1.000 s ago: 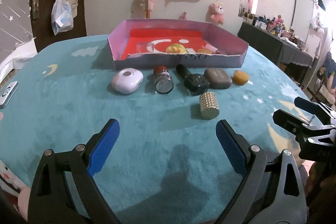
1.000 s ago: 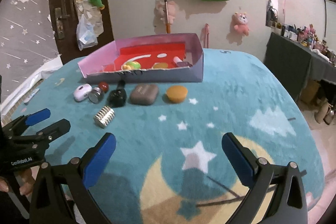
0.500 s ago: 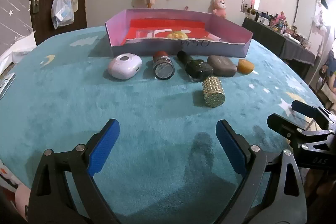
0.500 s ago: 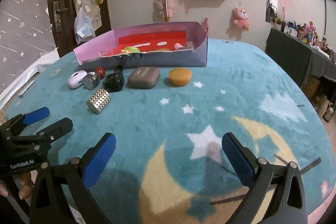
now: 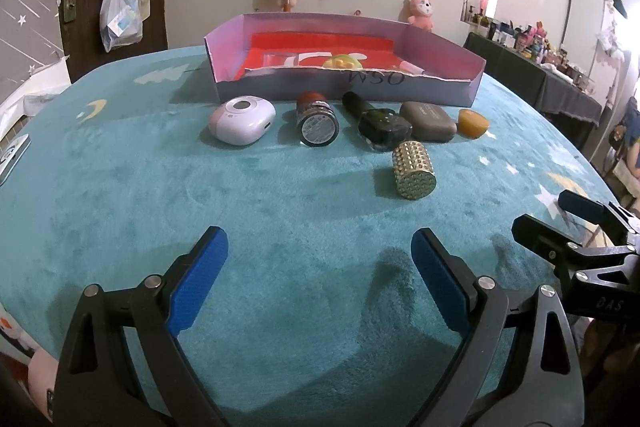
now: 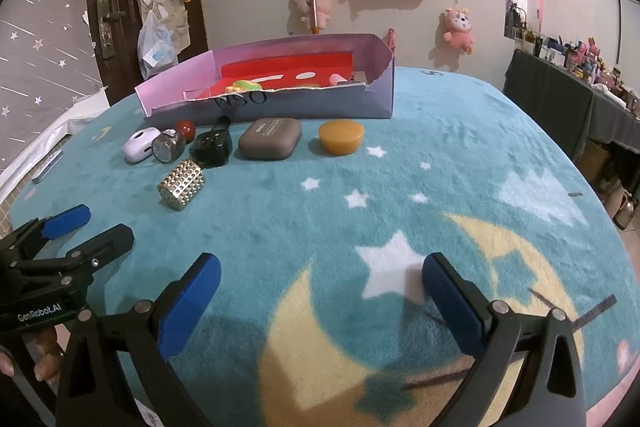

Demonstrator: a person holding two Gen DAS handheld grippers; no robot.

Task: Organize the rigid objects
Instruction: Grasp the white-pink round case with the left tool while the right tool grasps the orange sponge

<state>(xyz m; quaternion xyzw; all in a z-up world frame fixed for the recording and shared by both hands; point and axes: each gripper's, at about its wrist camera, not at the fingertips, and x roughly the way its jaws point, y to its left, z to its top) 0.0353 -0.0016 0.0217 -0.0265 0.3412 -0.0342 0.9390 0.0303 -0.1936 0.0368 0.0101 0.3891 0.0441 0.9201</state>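
Observation:
A row of small items lies before a shallow purple box [image 5: 440,47] [image 6: 320,103] with a red floor: a white case [image 5: 242,125] [image 6: 138,145], a red-capped jar [image 5: 316,119] [image 6: 168,145], a dark bottle [image 5: 380,125] [image 6: 212,145], a grey-brown case [image 5: 428,121] [image 6: 270,139] and an amber disc [image 5: 473,123] [image 6: 341,137]. A studded gold cylinder [image 5: 414,171] [image 6: 181,185] lies nearer. My left gripper [image 5: 318,259] [image 6: 88,225] stands open over bare cloth, short of the cylinder. My right gripper [image 6: 320,279] [image 5: 560,215] is open too, empty, over the moon print.
The teal cloth with stars and a moon [image 6: 320,307] covers a round table. The box holds a yellow-green item [image 5: 340,62] and a pale tube [image 5: 410,67]. A remote [image 5: 12,155] lies at the left edge. A dark shelf of bottles [image 6: 580,75] stands right.
Both views have tilted lower and the items now sit a bit nearer and lower in frame. Both grippers stay wide open and nothing on the table has moved.

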